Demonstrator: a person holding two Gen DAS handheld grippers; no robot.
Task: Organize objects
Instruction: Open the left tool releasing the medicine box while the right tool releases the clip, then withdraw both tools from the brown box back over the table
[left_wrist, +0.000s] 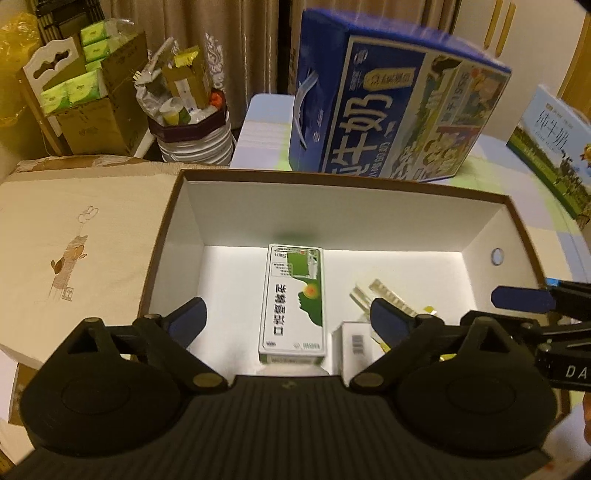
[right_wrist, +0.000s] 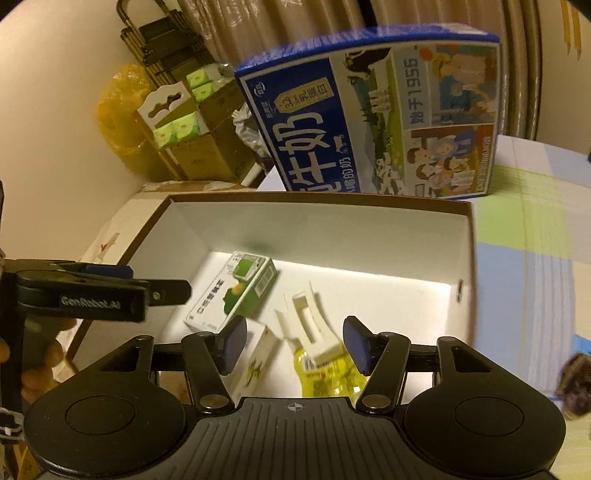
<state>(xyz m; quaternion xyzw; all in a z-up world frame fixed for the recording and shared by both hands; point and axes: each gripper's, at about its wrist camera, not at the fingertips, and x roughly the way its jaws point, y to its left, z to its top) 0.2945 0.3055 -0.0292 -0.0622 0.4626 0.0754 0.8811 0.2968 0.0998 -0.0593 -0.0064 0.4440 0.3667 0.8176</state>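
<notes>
An open box with a brown rim (left_wrist: 369, 183) (right_wrist: 332, 197) and a white inside lies in front of both grippers. On its floor lie a green and white medicine carton (left_wrist: 291, 302) (right_wrist: 236, 291), a small white carton (left_wrist: 354, 343) (right_wrist: 258, 362) and a yellow packet on a white card (left_wrist: 380, 291) (right_wrist: 321, 365). My left gripper (left_wrist: 288, 319) hangs open above the medicine carton, touching nothing. My right gripper (right_wrist: 294, 343) stands open over the yellow packet, which lies loose below its fingers. Each gripper shows at the edge of the other's view.
A big blue milk case (left_wrist: 388, 103) (right_wrist: 369, 122) stands just behind the box. A second milk case (left_wrist: 550, 147) is at the far right. A beige embroidered cloth (left_wrist: 74, 251) lies left of the box. A full bin (left_wrist: 192, 122) and cardboard boxes (left_wrist: 85, 92) stand beyond.
</notes>
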